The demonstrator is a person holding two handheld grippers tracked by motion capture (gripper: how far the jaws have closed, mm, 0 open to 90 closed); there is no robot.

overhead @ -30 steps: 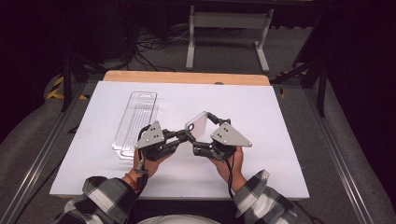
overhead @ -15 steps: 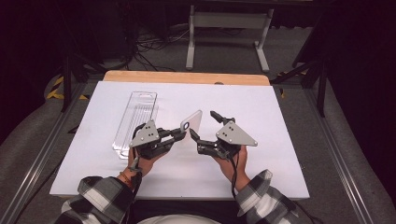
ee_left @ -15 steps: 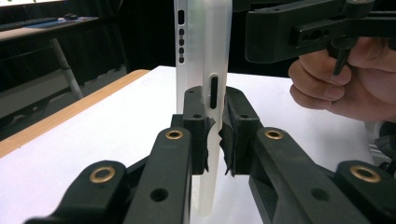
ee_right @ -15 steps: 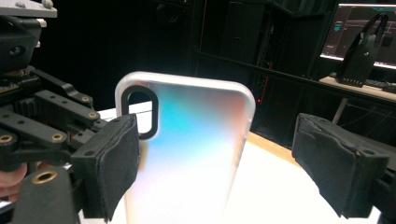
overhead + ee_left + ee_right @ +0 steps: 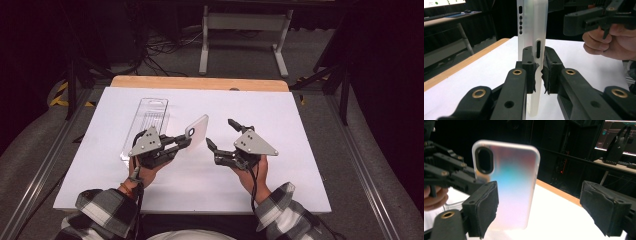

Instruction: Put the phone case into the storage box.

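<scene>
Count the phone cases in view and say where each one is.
1: a frosted phone case, clamped on edge in the left tongs above the white table. The clear plastic package behind looks empty.

In the left gripper view, the phone case [image 5: 532,37] is cut off by the top edge of the picture, and its lower end is hidden behind the left gripper [image 5: 538,75]. In the right gripper view, the case's lower left corner is covered by a finger pad [image 5: 482,207]. In the high view, the clear plastic package [image 5: 147,120] is partly hidden at its near end.
</scene>
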